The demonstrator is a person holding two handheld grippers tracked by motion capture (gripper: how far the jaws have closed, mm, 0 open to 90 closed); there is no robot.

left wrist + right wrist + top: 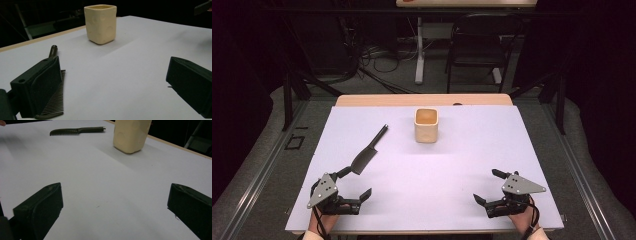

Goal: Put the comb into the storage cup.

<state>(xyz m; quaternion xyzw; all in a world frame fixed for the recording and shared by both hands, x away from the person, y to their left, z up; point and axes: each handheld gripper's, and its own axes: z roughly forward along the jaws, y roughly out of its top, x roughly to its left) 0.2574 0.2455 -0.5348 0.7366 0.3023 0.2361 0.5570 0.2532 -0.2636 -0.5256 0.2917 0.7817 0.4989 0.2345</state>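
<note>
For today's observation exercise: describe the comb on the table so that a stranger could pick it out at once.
On the white table, look left of the cream square cup. The comb lies flat there, slanting toward the left gripper. It is dark, thin and long-handled with fine teeth, unlike the upright pale cup.

Comb [371, 150] lies left of cup [426, 125] (both on table [472, 170]) — cup farther back.

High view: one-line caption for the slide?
Two open grippers, left gripper and right gripper, rest near the table edge; dark comb lies left of cream cup.
</note>
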